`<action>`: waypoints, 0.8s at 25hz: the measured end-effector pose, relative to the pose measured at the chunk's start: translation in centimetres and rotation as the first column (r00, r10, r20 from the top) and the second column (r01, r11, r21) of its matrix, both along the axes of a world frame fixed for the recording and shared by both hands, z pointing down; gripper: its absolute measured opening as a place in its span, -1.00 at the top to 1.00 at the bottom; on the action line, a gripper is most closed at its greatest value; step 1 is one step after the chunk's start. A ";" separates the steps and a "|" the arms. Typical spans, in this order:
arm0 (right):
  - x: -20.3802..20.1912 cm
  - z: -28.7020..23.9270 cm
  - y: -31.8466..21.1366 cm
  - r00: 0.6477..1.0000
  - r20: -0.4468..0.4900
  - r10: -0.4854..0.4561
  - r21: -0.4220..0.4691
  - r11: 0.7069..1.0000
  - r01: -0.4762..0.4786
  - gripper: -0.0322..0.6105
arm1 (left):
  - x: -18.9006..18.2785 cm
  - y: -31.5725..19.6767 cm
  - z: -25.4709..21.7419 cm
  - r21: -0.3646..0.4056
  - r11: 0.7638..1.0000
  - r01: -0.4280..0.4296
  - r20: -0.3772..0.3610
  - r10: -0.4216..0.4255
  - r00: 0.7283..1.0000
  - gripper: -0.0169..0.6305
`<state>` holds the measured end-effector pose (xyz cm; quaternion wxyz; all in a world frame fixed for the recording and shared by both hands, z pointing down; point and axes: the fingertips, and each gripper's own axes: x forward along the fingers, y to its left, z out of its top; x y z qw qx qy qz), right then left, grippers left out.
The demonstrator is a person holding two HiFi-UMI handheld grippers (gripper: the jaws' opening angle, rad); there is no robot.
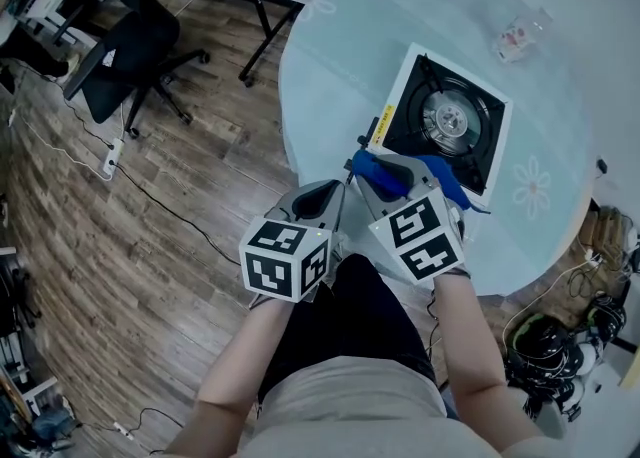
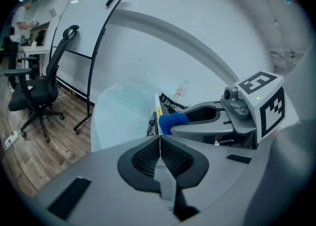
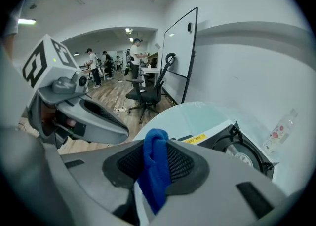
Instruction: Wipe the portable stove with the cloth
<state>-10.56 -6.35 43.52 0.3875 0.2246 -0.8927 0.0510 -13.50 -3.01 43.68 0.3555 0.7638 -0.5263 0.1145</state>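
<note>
Blue cloth [image 3: 155, 170] is bunching up between the jaws of the right hand-held gripper [image 3: 156, 155], which are clamping it from both sides so that a fold is standing above them and the rest is hanging below. In the head view this hand-held gripper is reaching over the near edge of the pale round counter [image 1: 335, 61], and the cloth is lying against the near left side of the portable stove [image 1: 447, 118]; whether it is pressing on the metal cannot be told. The stove, white with a black burner well, is sitting close to the counter's near edge, turned at an angle to it. The left hand-held gripper [image 2: 160, 143] is holding nothing, its jaws meeting along their whole length, and it is hovering just beside the right one, off the counter's near edge and above the wooden floor [image 1: 120, 246]. A small clear bottle [image 1: 521, 37] is lying towards the counter's far right edge, well apart from the stove.
</note>
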 end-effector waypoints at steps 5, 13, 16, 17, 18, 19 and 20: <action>0.1 -2.8 0.7 0.990 0.131 0.058 0.011 0.998 -0.060 0.51 | -0.1 1.3 -0.9 0.026 1.000 0.003 -0.003 -0.003 1.000 0.89; 1.8 -8.0 1.9 0.940 0.314 0.132 0.003 0.990 -0.140 0.52 | 0.6 3.0 -2.9 0.090 0.995 -0.031 -0.025 0.034 0.999 0.89; 2.4 -9.8 2.2 0.919 0.366 0.144 0.008 0.987 -0.158 0.52 | 1.3 3.2 -4.7 0.147 0.987 -0.062 -0.036 0.068 0.997 0.89; 2.6 -10.3 2.3 0.912 0.383 0.149 0.009 0.986 -0.165 0.52 | 1.5 3.3 -5.4 0.166 0.984 -0.069 -0.041 0.076 0.996 0.89; 2.8 -10.9 2.4 0.905 0.397 0.152 0.011 0.985 -0.171 0.52 | 1.7 3.3 -6.1 0.185 0.980 -0.073 -0.045 0.083 0.996 0.89; 3.0 -11.3 2.4 0.899 0.410 0.154 0.014 0.984 -0.175 0.52 | 1.8 3.2 -6.8 0.203 0.976 -0.078 -0.047 0.089 0.995 0.89; 3.2 -11.8 2.4 0.895 0.419 0.154 0.018 0.984 -0.178 0.52 | 2.0 3.2 -7.5 0.220 0.972 -0.084 -0.047 0.096 0.994 0.89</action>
